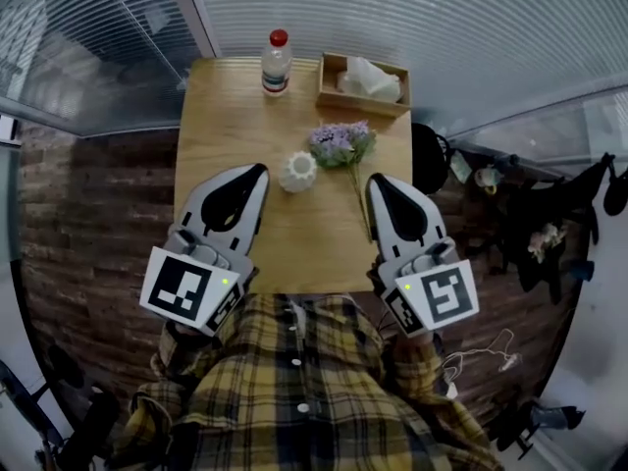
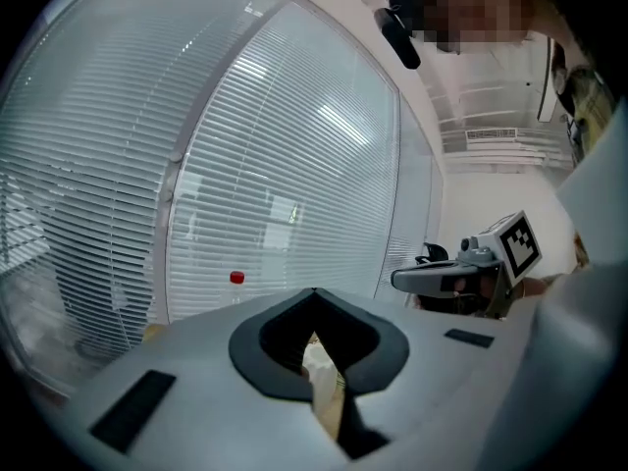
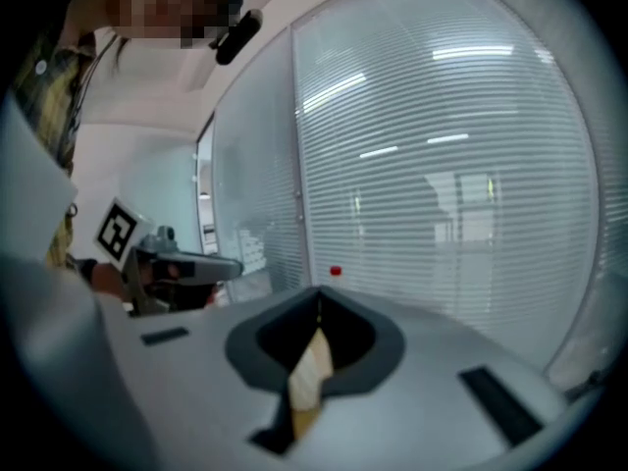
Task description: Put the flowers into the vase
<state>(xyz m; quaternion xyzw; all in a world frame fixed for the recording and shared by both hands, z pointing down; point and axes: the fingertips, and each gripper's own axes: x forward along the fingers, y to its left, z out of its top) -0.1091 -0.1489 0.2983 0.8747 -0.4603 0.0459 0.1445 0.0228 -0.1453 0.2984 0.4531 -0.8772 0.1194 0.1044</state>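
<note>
On the wooden table (image 1: 224, 116), a small white vase (image 1: 298, 172) stands near the middle. A bunch of purple flowers (image 1: 340, 142) lies just to its right, with the thin stem running toward the near edge. My left gripper (image 1: 257, 173) hovers over the table left of the vase, shut and holding nothing. My right gripper (image 1: 376, 182) hovers beside the flower stem, also shut and holding nothing. In the left gripper view the jaws of the left gripper (image 2: 314, 292) meet at their tips. The right gripper view shows the right gripper (image 3: 319, 292) the same way. Neither gripper view shows the vase or the flowers.
A clear bottle with a red cap (image 1: 277, 62) stands at the table's far edge, beside a wooden tissue box (image 1: 363, 83). Glass walls with blinds rise behind the table. A coat rack with bags (image 1: 549, 224) stands to the right. My plaid shirt fills the bottom of the head view.
</note>
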